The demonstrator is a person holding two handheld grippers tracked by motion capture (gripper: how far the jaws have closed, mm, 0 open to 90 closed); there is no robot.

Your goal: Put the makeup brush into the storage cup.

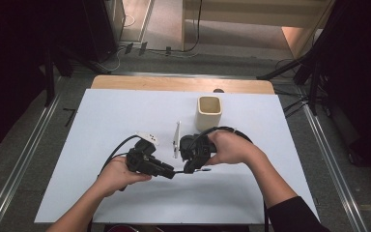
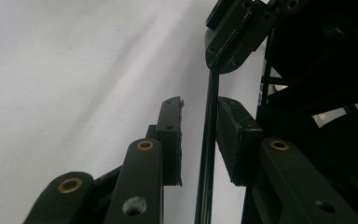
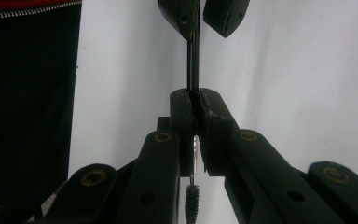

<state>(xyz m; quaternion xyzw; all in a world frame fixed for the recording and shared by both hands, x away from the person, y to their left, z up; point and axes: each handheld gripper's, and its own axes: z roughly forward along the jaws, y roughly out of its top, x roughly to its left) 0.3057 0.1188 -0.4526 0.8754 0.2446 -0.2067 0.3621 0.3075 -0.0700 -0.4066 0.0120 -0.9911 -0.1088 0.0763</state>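
Observation:
A thin black rod (image 3: 193,65) with a small bristle brush (image 3: 191,200) at one end lies level just above the white table (image 1: 101,145), near its front middle. My right gripper (image 3: 195,95) is shut on the rod's middle, and in the high view it (image 1: 189,170) points down toward the person. My left gripper (image 2: 199,105) stands open around the rod's (image 2: 209,140) other end, with a clear gap at one pad. In the high view the left gripper (image 1: 171,172) meets the right one tip to tip.
A cream square cup (image 1: 208,112) stands upright behind the grippers. A thin white strip (image 1: 176,139) lies between the cup and the left hand. The person's dark garment (image 3: 28,93) fills the left of the right gripper view. Cables trail from both grippers.

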